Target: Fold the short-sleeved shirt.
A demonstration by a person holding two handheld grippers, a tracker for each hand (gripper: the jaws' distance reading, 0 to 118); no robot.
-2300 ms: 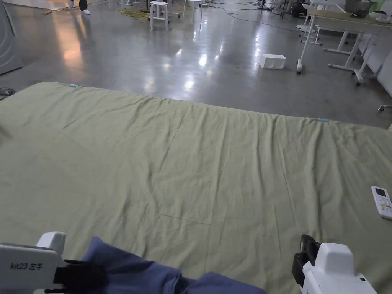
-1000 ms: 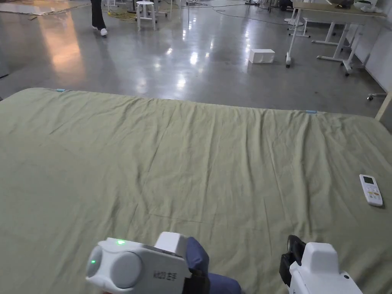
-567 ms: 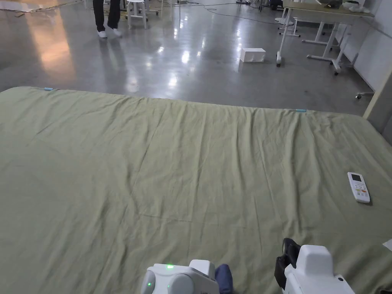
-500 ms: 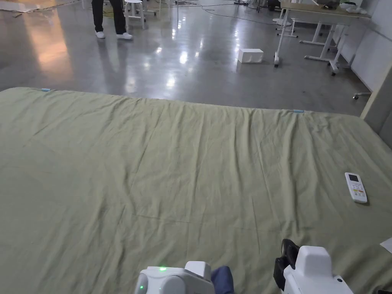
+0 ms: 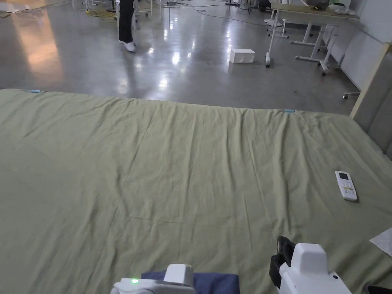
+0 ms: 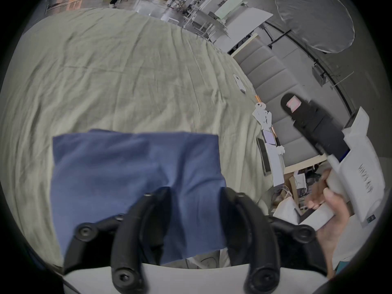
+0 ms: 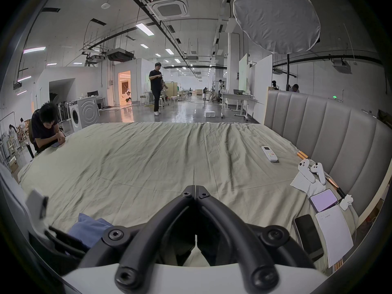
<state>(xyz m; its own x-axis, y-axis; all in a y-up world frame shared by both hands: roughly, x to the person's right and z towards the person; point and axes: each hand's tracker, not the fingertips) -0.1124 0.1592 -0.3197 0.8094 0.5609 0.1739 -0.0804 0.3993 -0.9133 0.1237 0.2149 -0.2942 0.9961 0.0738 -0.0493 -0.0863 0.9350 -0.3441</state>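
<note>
Polished concrete floor (image 5: 199, 72) lies beyond the bed, which is covered by a creased green sheet (image 5: 183, 164). Your folded blue short-sleeved shirt (image 6: 135, 184) rests flat as a rectangle on the sheet at the near edge of the bed. Your left hand-held gripper (image 6: 196, 194) hangs over the shirt's near part with its jaws spread apart; the pictures do not settle whether the tips touch the cloth. Your right hand-held gripper (image 7: 196, 192) is held to the right of the shirt, clear of it, with its jaw tips pressed together on nothing. A white remote control (image 5: 345, 185) lies on the sheet well to the right, near the grey padded headboard (image 7: 326, 133). A person (image 7: 156, 90) walks across the floor beyond the bed's far edge.
</note>
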